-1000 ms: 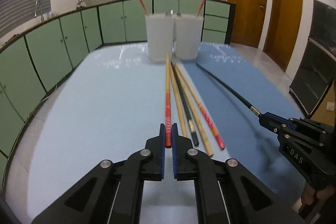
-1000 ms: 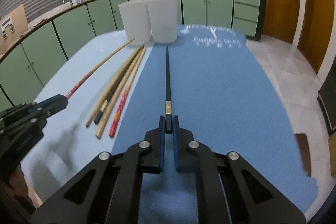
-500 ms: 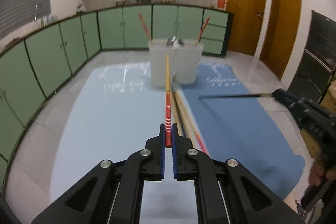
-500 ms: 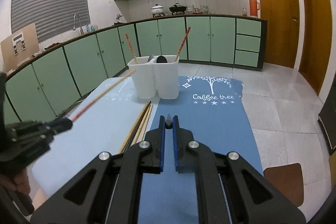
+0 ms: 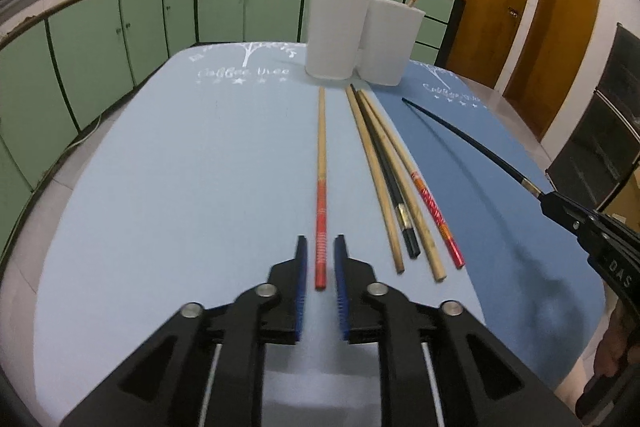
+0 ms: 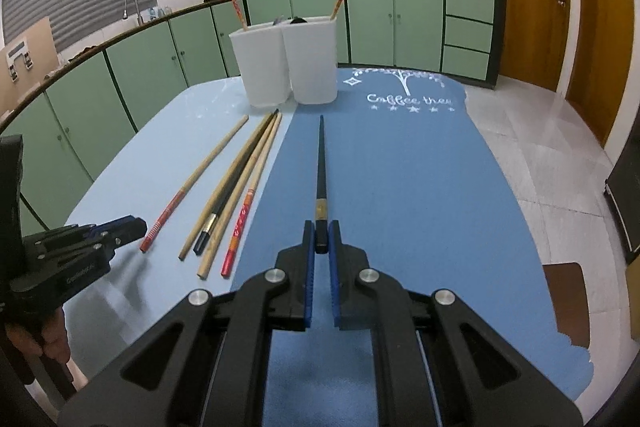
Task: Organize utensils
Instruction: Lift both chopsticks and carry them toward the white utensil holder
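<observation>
A red-handled wooden chopstick (image 5: 321, 183) lies on the light blue mat, its red end between the fingers of my left gripper (image 5: 321, 247), which is open. A black chopstick (image 6: 321, 171) lies on the dark blue mat; my right gripper (image 6: 321, 233) is slightly open around its end. Several more chopsticks (image 5: 394, 179) lie side by side between the two. Two white holders (image 5: 362, 35) stand at the far end, each with a chopstick sticking up. The right gripper shows in the left wrist view (image 5: 556, 201), and the left gripper in the right wrist view (image 6: 132, 225).
The light blue mat (image 5: 168, 167) and the dark blue mat (image 6: 420, 187) cover the table side by side. Green cabinets (image 6: 120, 75) curve round the back. Tiled floor (image 6: 552, 131) and wooden doors are to the right.
Both grippers lifted their chopsticks, then came back down. Both chopsticks now lie on the mats, and both sets of jaws have parted.
</observation>
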`<control>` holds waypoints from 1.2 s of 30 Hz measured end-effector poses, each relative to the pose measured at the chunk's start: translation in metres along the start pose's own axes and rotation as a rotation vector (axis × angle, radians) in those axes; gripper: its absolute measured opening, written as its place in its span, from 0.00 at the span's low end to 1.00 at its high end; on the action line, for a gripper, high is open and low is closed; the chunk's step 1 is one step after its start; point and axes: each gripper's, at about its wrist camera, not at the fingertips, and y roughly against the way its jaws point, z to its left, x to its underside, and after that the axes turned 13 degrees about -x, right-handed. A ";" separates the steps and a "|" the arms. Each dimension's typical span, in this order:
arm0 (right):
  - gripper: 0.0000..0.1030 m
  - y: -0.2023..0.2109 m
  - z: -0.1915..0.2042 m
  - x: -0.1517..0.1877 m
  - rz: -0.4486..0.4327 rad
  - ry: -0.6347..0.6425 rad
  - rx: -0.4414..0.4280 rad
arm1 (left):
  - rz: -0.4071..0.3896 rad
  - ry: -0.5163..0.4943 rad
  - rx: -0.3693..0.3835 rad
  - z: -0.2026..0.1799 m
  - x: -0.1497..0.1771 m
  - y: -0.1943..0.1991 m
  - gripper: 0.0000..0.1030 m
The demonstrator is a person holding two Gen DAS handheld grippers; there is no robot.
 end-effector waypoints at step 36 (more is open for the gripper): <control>0.06 0.010 -0.013 -0.016 -0.048 -0.030 0.005 | -0.093 -0.075 -0.071 -0.018 -0.008 0.033 0.05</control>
